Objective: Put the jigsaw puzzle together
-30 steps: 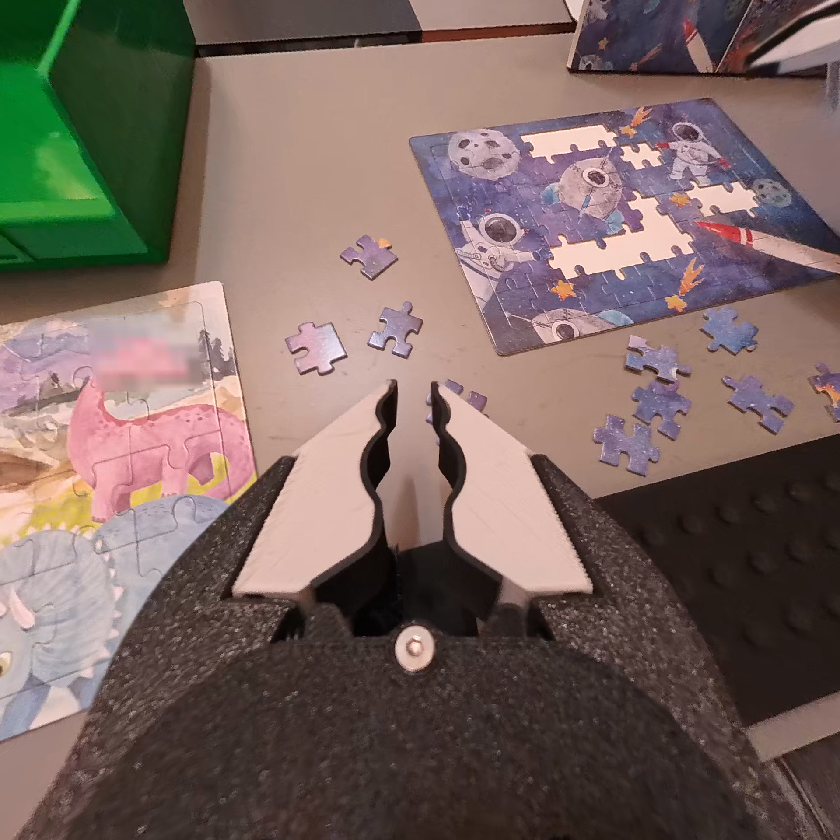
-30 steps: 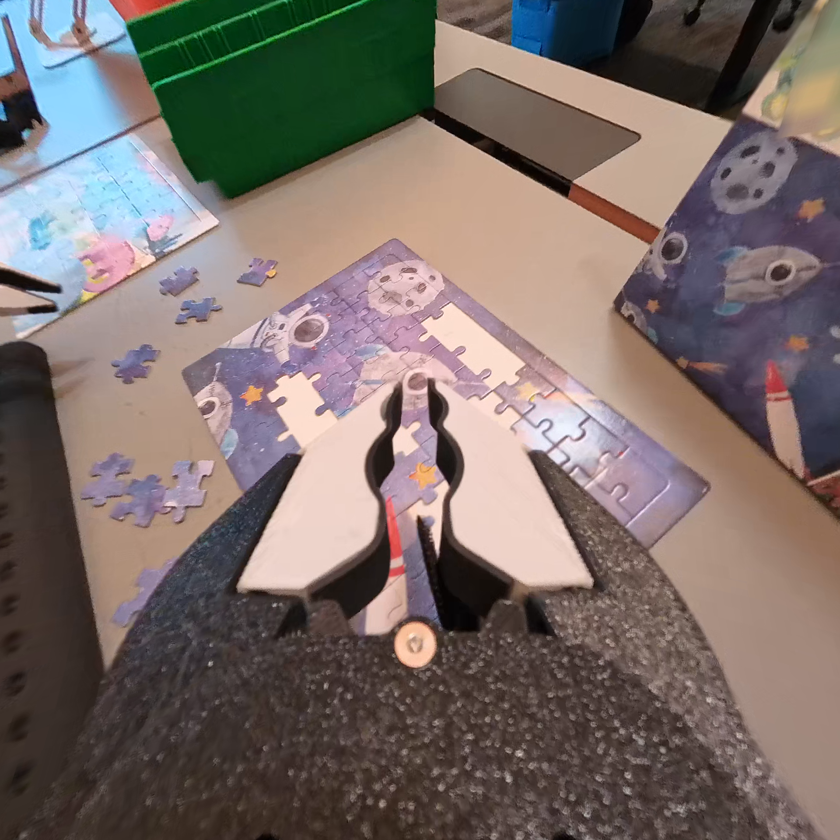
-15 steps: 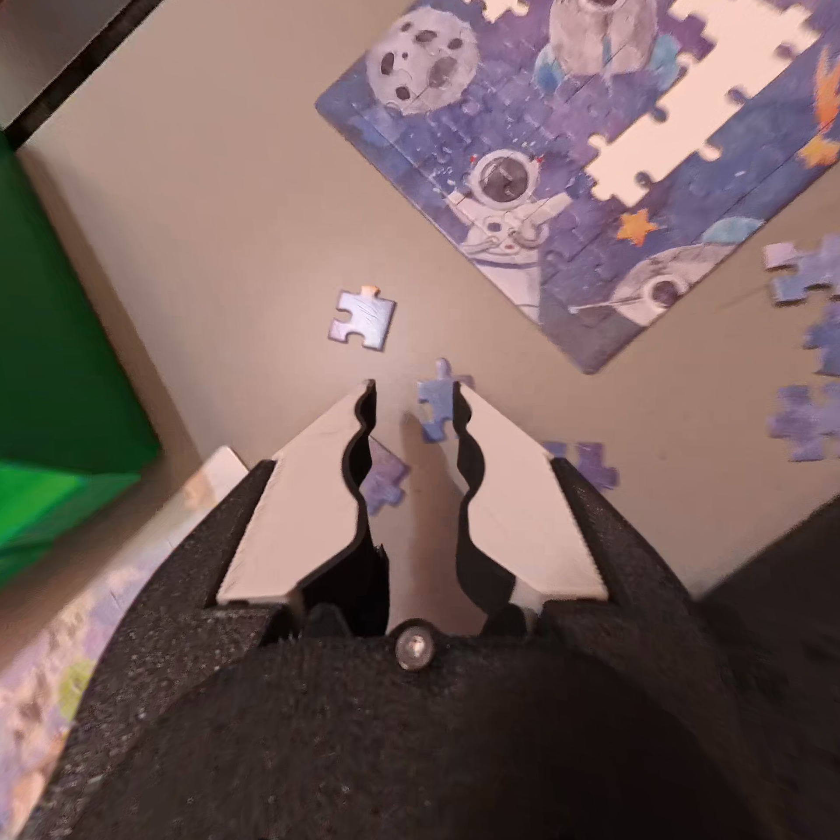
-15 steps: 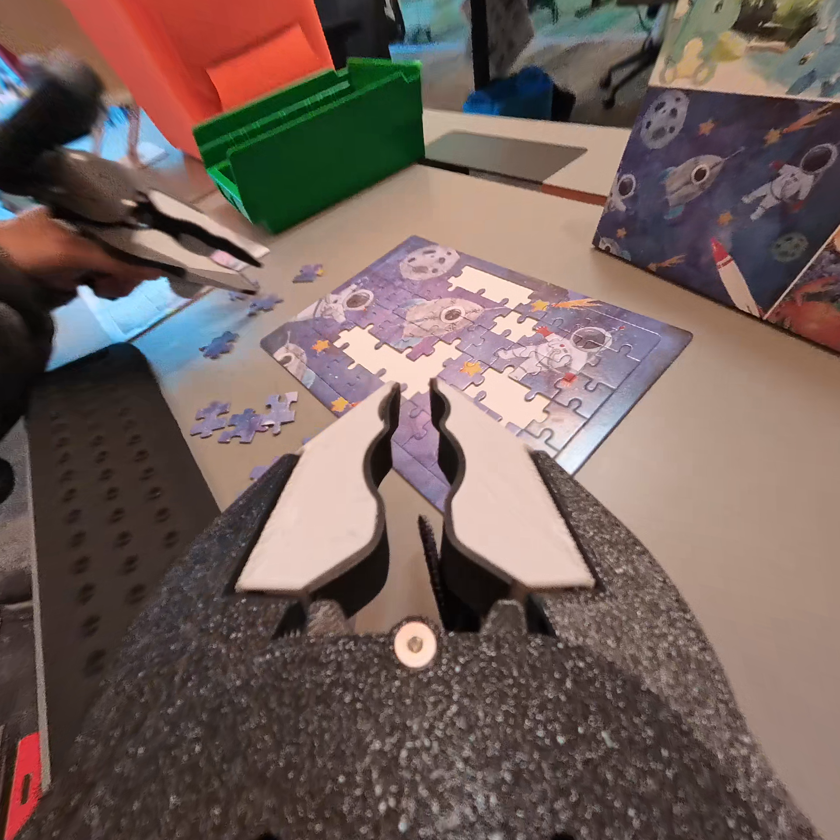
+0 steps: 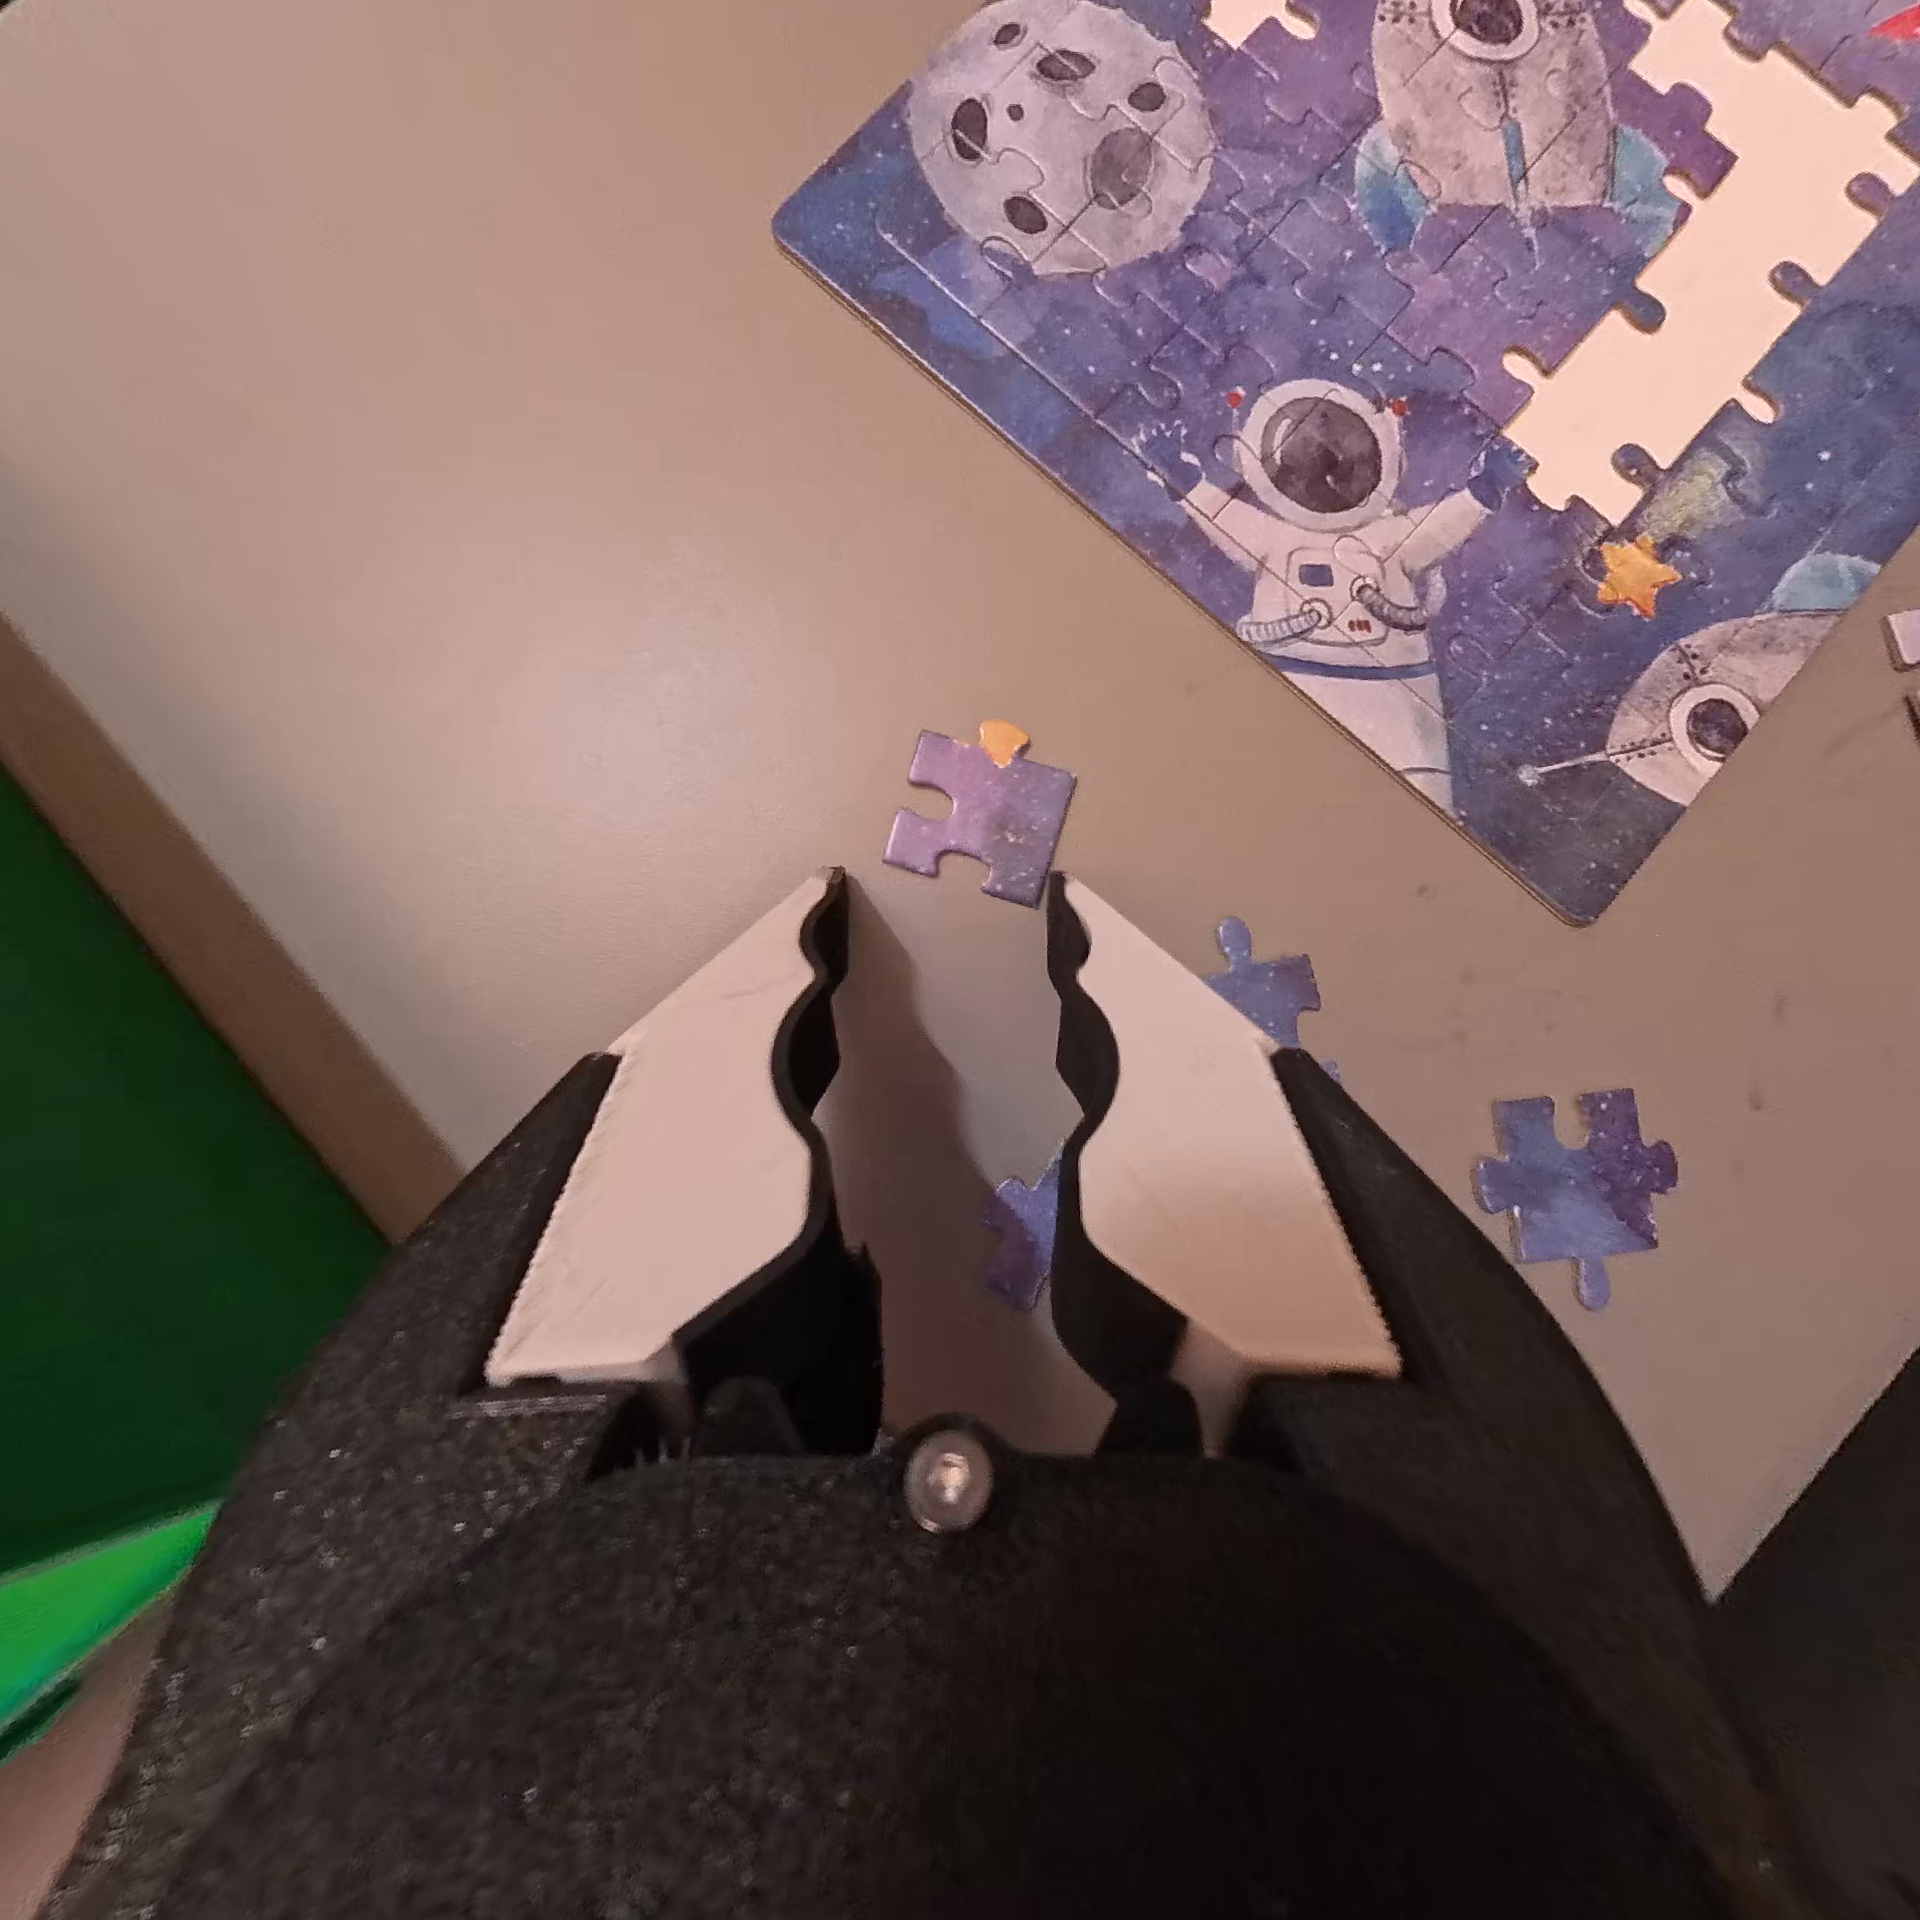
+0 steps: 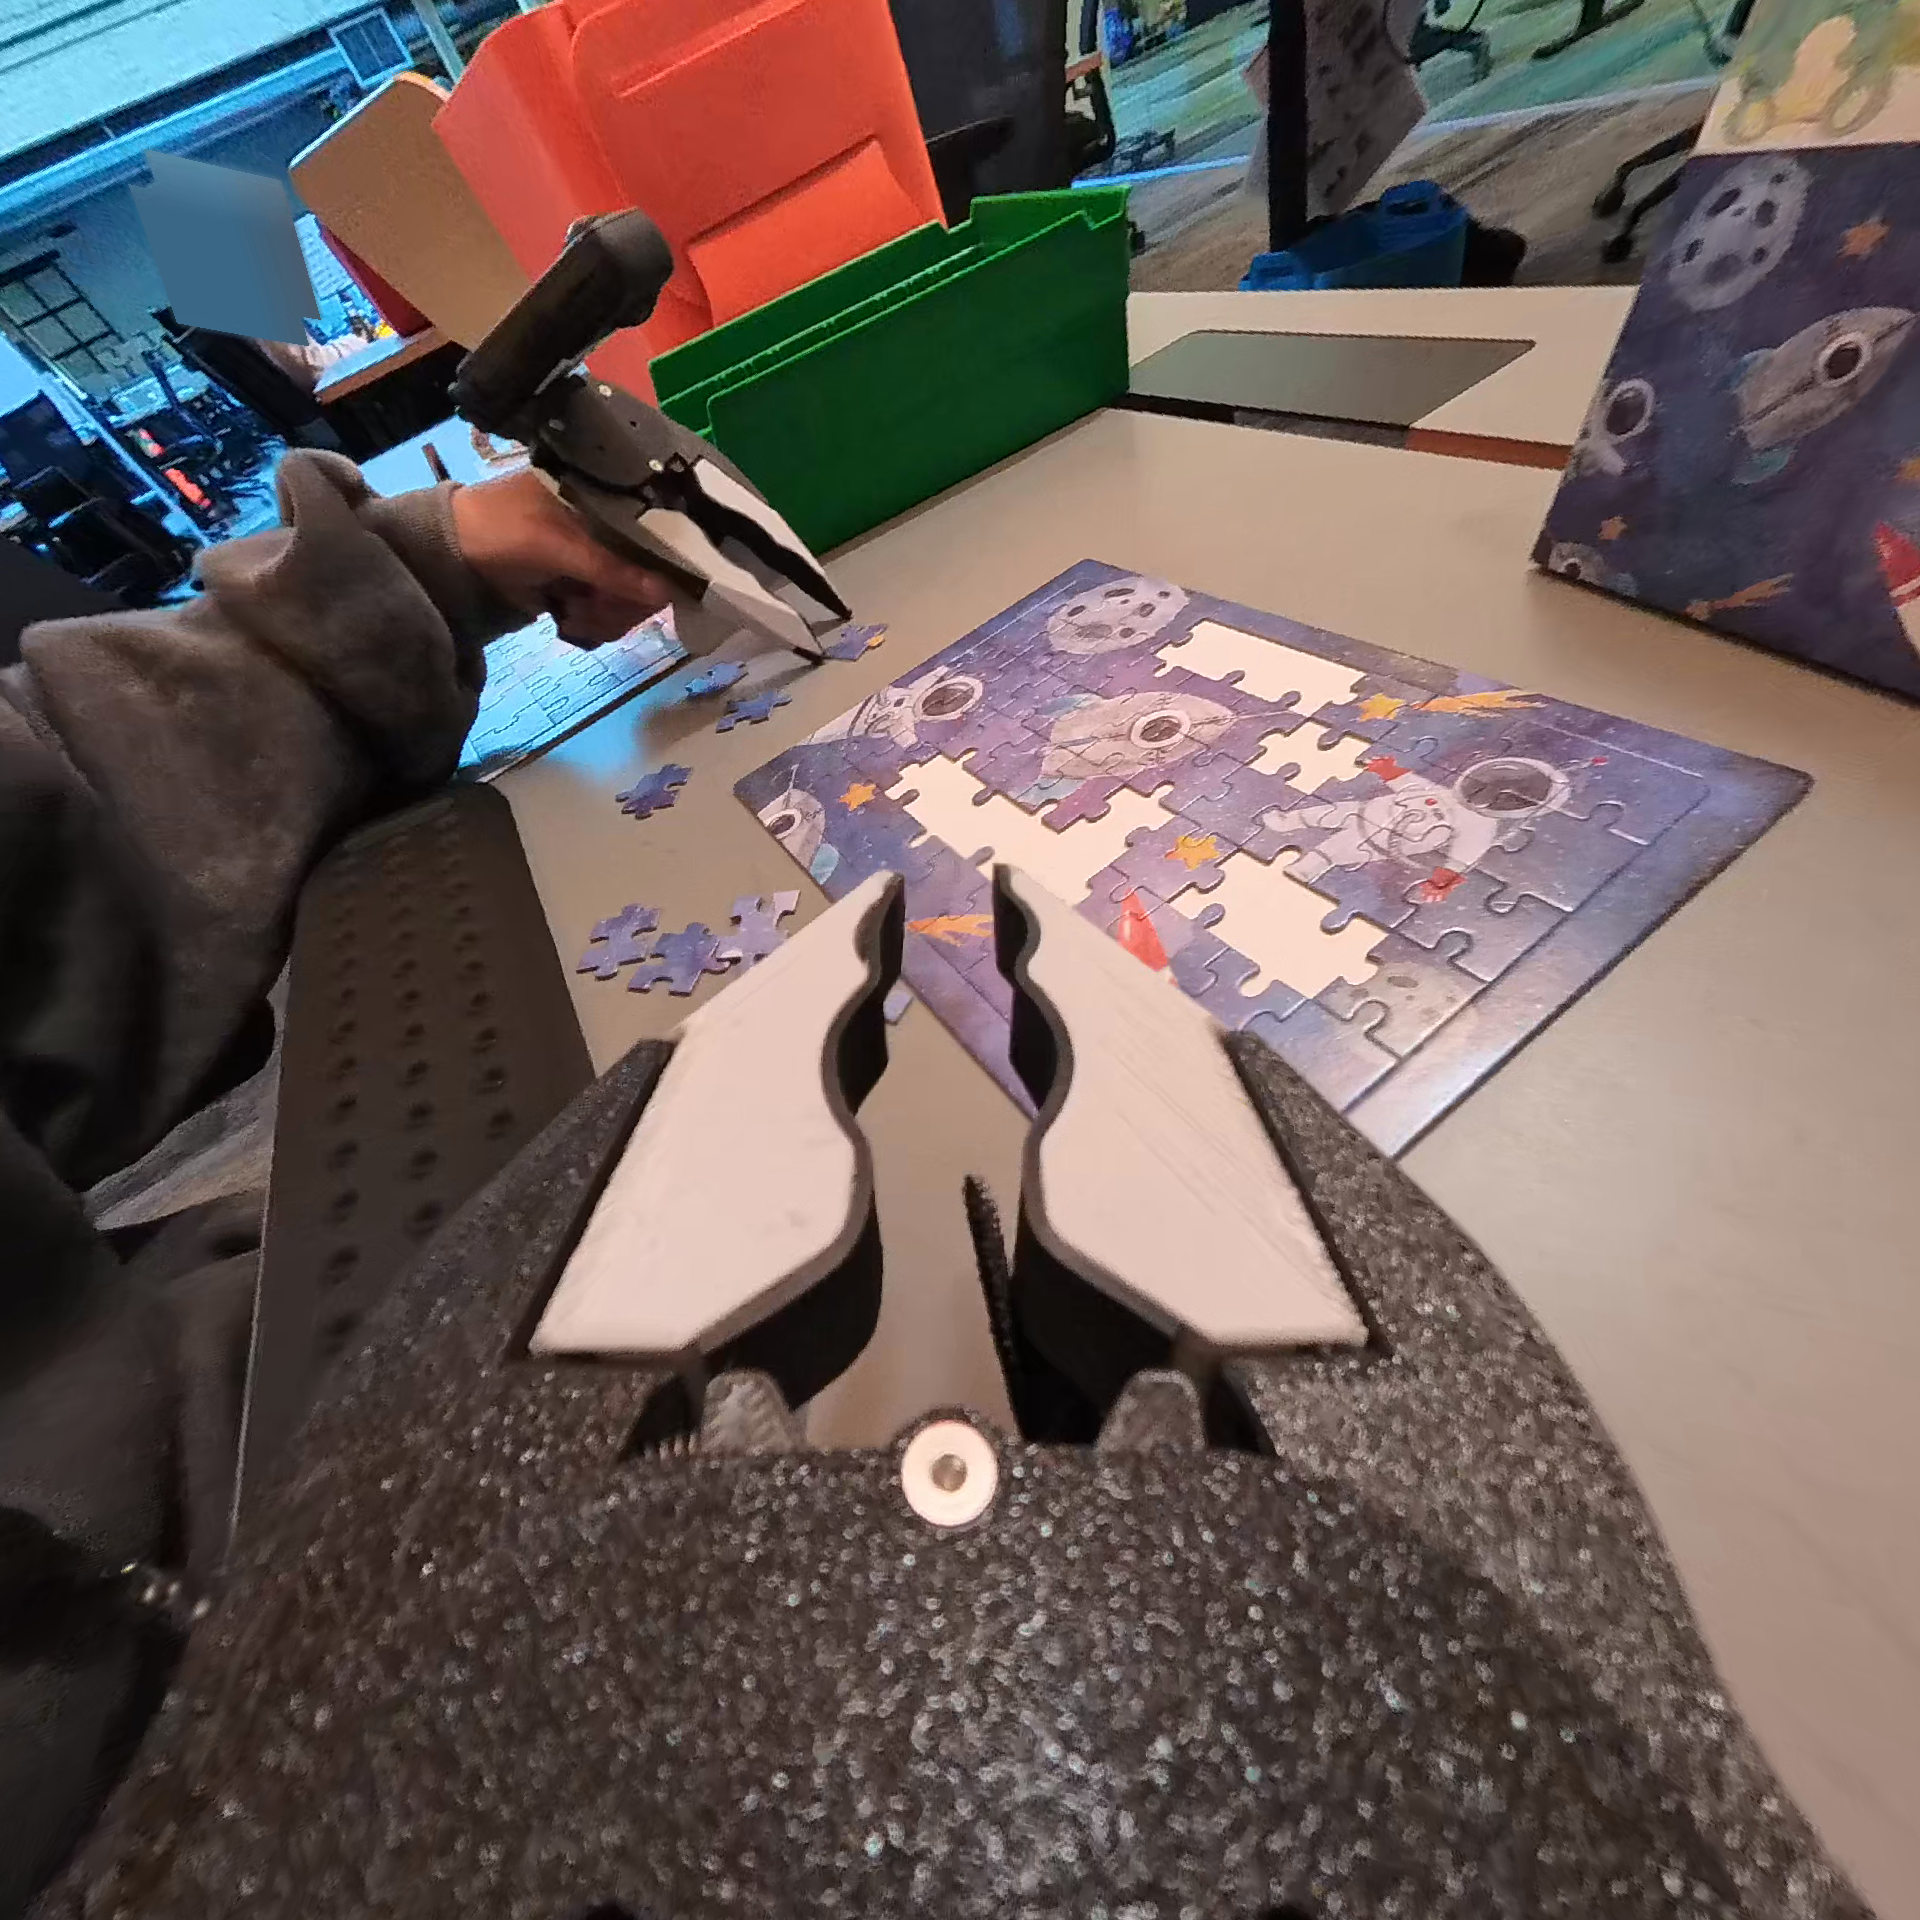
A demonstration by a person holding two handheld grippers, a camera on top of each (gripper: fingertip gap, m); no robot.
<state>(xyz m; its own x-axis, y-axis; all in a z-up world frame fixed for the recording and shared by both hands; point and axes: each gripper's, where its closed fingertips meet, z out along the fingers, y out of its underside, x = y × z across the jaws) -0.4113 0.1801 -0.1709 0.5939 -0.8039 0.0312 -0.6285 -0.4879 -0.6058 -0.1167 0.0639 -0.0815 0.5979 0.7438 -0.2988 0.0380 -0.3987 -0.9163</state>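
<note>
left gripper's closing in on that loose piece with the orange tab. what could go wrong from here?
1. The purple piece lies flat on the table; the open left gripper may push it along instead of pinching it.
2. Another loose piece sits right beside the right finger and could get knocked or caught too.

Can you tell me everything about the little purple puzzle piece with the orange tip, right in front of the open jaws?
The purple piece is small, flat and looks like cardboard, printed violet with tiny white specks. One knob is orange-yellow, and a notch is cut into its left edge. It lies face up on the beige table, loose, apart from the space puzzle board. The left gripper has its jaws open just short of it; whether a tip touches its near corner is unclear.
</note>
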